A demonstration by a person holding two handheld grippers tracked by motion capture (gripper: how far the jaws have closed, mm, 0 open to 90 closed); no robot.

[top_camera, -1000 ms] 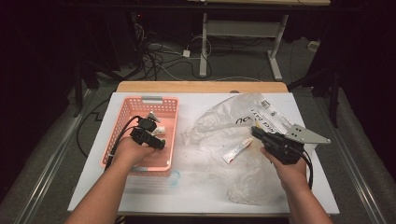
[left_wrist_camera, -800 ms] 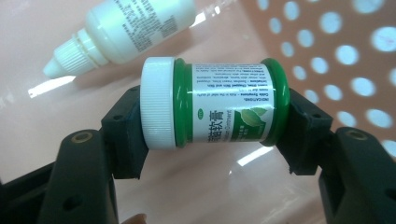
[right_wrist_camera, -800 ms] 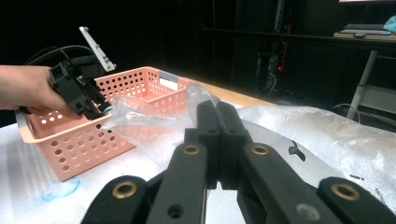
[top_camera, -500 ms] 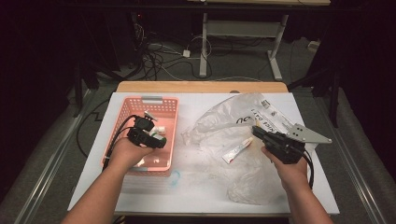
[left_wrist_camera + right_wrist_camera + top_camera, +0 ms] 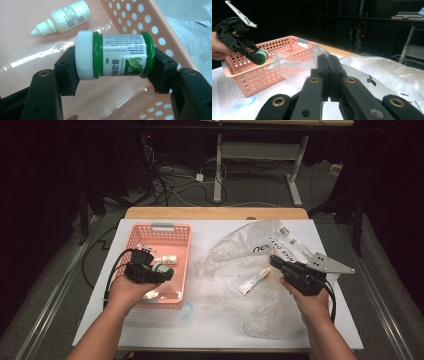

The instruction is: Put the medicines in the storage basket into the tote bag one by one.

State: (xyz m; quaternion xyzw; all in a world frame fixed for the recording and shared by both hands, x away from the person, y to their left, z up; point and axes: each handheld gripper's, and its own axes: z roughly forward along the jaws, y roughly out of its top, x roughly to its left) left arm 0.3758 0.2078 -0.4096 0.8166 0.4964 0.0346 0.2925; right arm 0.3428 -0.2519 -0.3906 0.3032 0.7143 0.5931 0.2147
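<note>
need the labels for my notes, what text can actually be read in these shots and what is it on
"INDICATIONS:" on the green jar clamped in the left gripper, printed upside down in the left gripper view.
"...tion Ointment" and large Chinese characters, same jar label, lower part; first word cut off.
Fine print on that label: too small to read.
Small white dropper bottle in the pink basket: print too blurred.
Clear plastic bag: dark lettering, not legible.
Toothpaste-like tube: too small.

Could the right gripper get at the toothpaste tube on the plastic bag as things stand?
Probably yes. The tube lies in the open on the plastic bag, just ahead of the right gripper, nothing between them. Its jaws are shut, pinching bag film, so they must open first.
</note>
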